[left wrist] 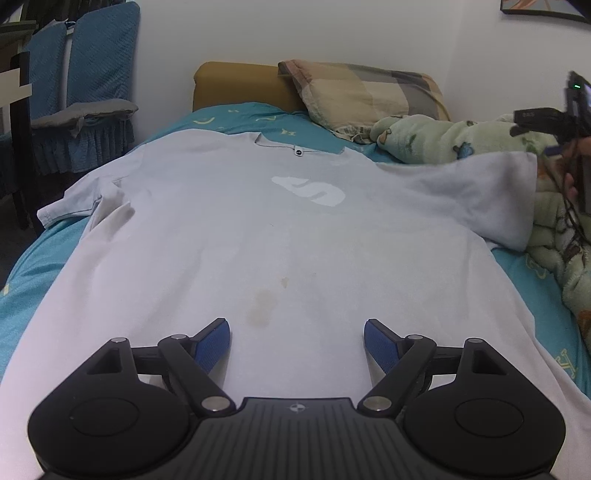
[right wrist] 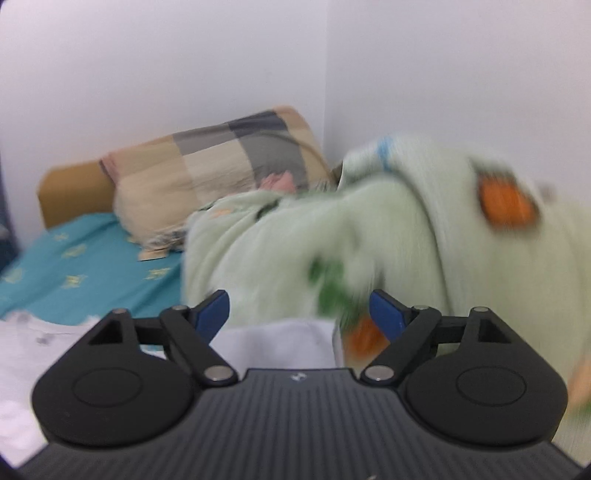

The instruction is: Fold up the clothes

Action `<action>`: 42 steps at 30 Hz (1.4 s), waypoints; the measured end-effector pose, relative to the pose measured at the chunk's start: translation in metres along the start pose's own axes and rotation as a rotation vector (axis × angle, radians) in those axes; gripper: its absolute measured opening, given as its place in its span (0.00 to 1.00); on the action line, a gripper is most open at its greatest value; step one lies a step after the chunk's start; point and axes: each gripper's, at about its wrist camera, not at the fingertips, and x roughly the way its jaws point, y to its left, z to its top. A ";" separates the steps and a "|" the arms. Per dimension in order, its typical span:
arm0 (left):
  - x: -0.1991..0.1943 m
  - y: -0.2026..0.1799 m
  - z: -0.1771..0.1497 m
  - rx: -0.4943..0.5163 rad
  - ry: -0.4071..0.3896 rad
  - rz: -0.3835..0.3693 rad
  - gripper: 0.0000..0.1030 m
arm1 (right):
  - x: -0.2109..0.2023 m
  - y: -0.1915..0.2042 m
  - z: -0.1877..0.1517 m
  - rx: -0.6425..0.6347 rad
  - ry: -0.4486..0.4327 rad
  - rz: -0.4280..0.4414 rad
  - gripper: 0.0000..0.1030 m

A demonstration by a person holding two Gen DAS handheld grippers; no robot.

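Overhead, both tools, left (left wrist: 297,345) and right (right wrist: 297,314), gape empty above the teal-sheeted bed (left wrist: 33,266) by white walls (left wrist: 332,33).

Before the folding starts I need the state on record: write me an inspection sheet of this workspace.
Surface: bed with teal sheet, bare at the edges.
Job's things: pale T-shirt spread flat, collar toward the headboard, both sleeves out, brownish stains near the hem; no fold made.
Clutter: patchwork pillow at the head; green fleece blanket bunched along the wall side, under one sleeve's end.
Grippers: left gripper open above the hem; right gripper open over a sleeve, view blurred.
Cables: dark wires at the right gripper's handle.
Surroundings: white walls, blue-covered chairs beside the bed.
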 end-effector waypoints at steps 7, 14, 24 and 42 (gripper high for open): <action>-0.025 0.000 0.010 0.018 -0.061 0.014 0.82 | -0.098 0.000 -0.070 0.205 0.108 0.128 0.82; -0.064 -0.003 0.012 0.007 -0.114 0.006 0.86 | -0.176 0.020 -0.113 0.281 0.230 0.317 0.82; -0.097 -0.006 0.013 -0.006 -0.155 0.041 0.99 | -0.187 0.032 -0.129 0.254 0.180 0.329 0.81; -0.047 0.005 0.020 0.023 -0.090 0.059 1.00 | 0.016 -0.051 -0.059 0.181 0.153 0.139 0.74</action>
